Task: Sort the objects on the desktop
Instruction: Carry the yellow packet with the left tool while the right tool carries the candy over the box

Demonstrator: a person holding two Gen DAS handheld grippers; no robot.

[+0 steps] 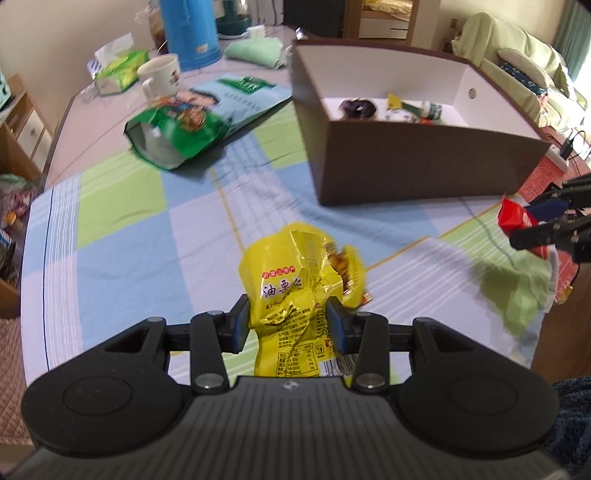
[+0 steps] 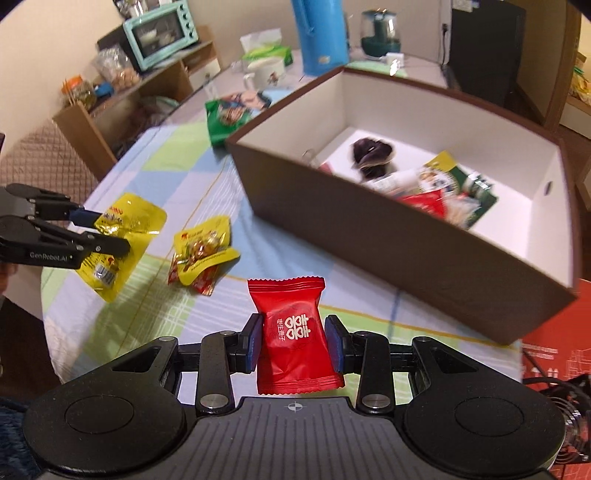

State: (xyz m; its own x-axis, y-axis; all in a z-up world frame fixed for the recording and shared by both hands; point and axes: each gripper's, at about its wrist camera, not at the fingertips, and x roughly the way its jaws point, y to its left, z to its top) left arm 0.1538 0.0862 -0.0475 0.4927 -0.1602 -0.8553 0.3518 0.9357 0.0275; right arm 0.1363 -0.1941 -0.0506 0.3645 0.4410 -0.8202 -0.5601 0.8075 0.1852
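- Two grippers, each clamped on a snack packet, both held above the table.
- Left gripper (image 1: 290,323): blue pads pressed on both sides of a crumpled yellow packet (image 1: 295,291); packet pinched at mid-height, top sticking up past the fingertips, barcode end hanging toward the camera. Lifted clear of the checked cloth (image 1: 122,236).
- Right gripper (image 2: 293,341): jaws closed on a red candy packet (image 2: 293,332), upright, white emblem facing the camera, crimped top edge above the pads.
- Second yellow snack packet (image 2: 201,254) lies flat on the cloth, between the two grippers in the right wrist view, touching neither.
- Brown box (image 1: 413,166) with white inside stands on the cloth ahead of both grippers, open on top; it holds a dark round item (image 2: 371,153) and several mixed wrappers, details blurred.
- Large green snack bag (image 1: 184,129) lies on its side left of the box, well apart from both grippers.
- Farther back on the table: white mug (image 1: 160,75), green tissue pack (image 1: 120,68), blue jug (image 1: 190,33), folded green cloth (image 1: 255,51).
- Mint toaster oven (image 2: 160,31) sits on a side shelf beyond the table.
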